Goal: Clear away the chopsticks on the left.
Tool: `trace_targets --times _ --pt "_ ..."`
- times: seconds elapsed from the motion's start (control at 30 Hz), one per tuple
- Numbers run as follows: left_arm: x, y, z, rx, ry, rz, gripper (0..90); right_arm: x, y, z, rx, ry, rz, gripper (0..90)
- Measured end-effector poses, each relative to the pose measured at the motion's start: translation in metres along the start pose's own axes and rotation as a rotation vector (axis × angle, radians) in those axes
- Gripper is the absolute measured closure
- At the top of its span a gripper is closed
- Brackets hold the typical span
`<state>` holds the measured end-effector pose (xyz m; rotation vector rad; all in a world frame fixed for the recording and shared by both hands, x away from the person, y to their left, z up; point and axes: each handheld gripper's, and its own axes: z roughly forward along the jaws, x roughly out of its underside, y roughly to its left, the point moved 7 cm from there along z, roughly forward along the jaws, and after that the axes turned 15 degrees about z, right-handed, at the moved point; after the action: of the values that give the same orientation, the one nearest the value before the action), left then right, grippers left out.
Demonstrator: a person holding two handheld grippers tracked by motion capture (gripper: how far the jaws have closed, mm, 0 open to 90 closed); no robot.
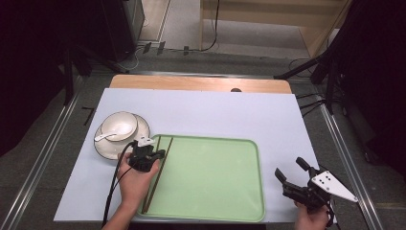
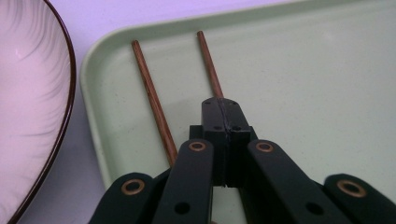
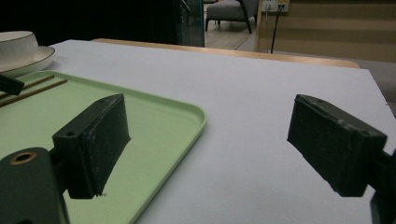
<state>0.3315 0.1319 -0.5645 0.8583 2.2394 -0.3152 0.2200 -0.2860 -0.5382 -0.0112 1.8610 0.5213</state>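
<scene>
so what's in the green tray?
Two chopsticks lie along the tray's left side. The shut left gripper covers the lower part of one, so any grip is hidden.

- The person's left hand (image 1: 134,184) comes in from the table's near edge, forearm angled up and slightly right.
- It holds the left gripper (image 1: 160,154) low and pointing away from the person; a black cable trails back along the wrist.
- In the left gripper view, its jaws are pressed together, pad to pad, with no gap visible between them.
- The right hand (image 1: 311,218) sits at the near right corner.
- The right gripper (image 1: 289,168) points up and left, grey three-cornered plate on top.
- Its jaws stand wide apart, with nothing between them.
</scene>
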Motion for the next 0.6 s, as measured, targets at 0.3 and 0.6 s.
trace_targets --times 0.3,0.6 --pt "-0.011 -0.022 0.011 0.040 -0.002 0.045 90.0 0.001 0.001 0.001 -0.001 0.006 -0.001 13.0" --pt "0.001 0.000 0.005 -0.035 0.037 0.033 90.0 0.000 -0.003 -0.001 0.004 0.000 0.007 13.0"
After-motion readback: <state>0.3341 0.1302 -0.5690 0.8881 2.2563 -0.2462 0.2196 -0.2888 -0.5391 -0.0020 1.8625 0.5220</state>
